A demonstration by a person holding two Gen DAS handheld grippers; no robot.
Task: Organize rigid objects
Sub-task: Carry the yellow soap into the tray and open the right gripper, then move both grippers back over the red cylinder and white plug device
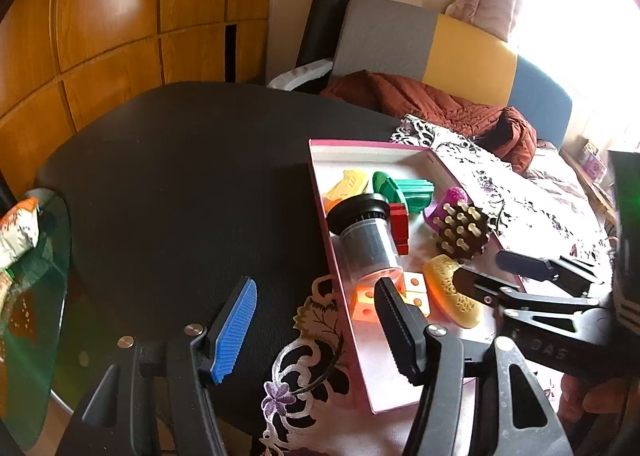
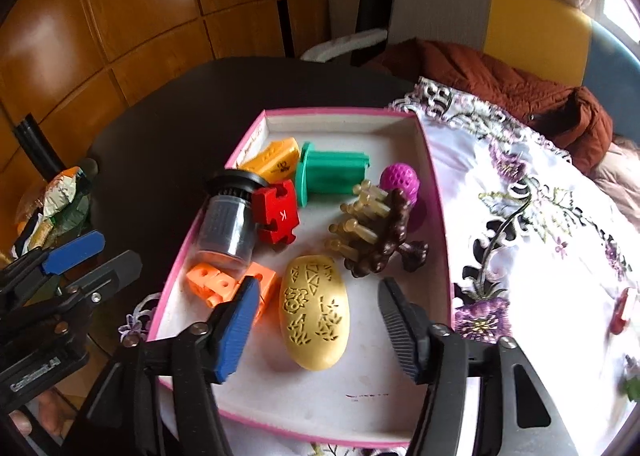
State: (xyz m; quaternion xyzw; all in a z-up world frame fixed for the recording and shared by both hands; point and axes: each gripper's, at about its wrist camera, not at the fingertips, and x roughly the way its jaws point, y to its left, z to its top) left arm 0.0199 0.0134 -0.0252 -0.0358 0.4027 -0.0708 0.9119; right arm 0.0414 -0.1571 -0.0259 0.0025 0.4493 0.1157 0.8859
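A pink-rimmed tray (image 2: 344, 112) (image 1: 360, 144) with a white floor sits on the table. In it lie a carved yellow oval (image 2: 314, 320), orange holed cubes (image 2: 218, 282), a clear jar with a black lid (image 2: 228, 224) on its side, a red puzzle piece (image 2: 278, 218), a green spool (image 2: 332, 176), a purple knobbly piece (image 2: 402, 182) and a brown peg brush (image 2: 380, 236). My right gripper (image 2: 318, 284) (image 1: 478, 266) hangs open over the tray's near end, its pads either side of the oval and clear of it. My left gripper (image 1: 316, 296) (image 2: 118, 250) is open and empty at the tray's left edge.
The tray rests partly on a black round table (image 1: 180, 176) and partly on a white embroidered cloth (image 2: 520, 216). A rust-red jacket (image 2: 500, 96) lies behind. A glass side table with snack packets (image 1: 24, 232) stands at the left, beside wooden wall panels.
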